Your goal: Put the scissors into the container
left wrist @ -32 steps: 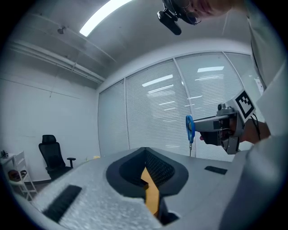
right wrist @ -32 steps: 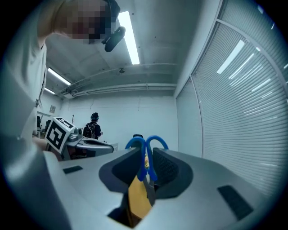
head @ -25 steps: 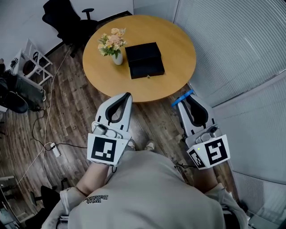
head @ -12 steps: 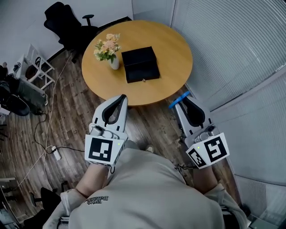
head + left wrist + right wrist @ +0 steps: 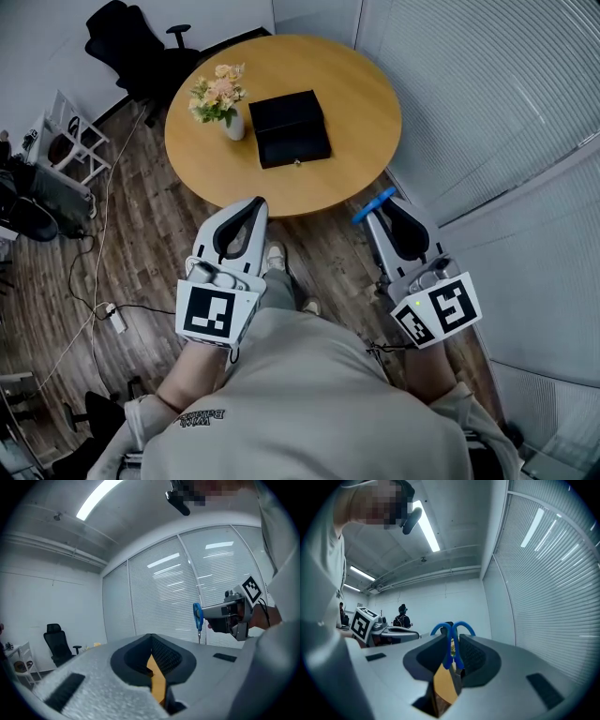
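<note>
Both tools hover short of the table (image 5: pixel 366 103), right gripper (image 5: pixel 380 208) pinching the scissors (image 5: pixel 373 204) for the container (image 5: pixel 292 128), left gripper (image 5: pixel 258 202) pressed together, empty.

A band of bare wood is running along the near edge of the round table (image 5: pixel 220 183), giving open room in front of the black box (image 5: pixel 292 128). A vase of flowers (image 5: pixel 228 111) is standing just left of the box, crowding that side; the right side is lying open. The box is showing a closed top. The blinds (image 5: pixel 487 103) are standing near the right gripper (image 5: pixel 378 208), while open floor (image 5: pixel 164 239) is spreading left of the left gripper (image 5: pixel 255 206).
</note>
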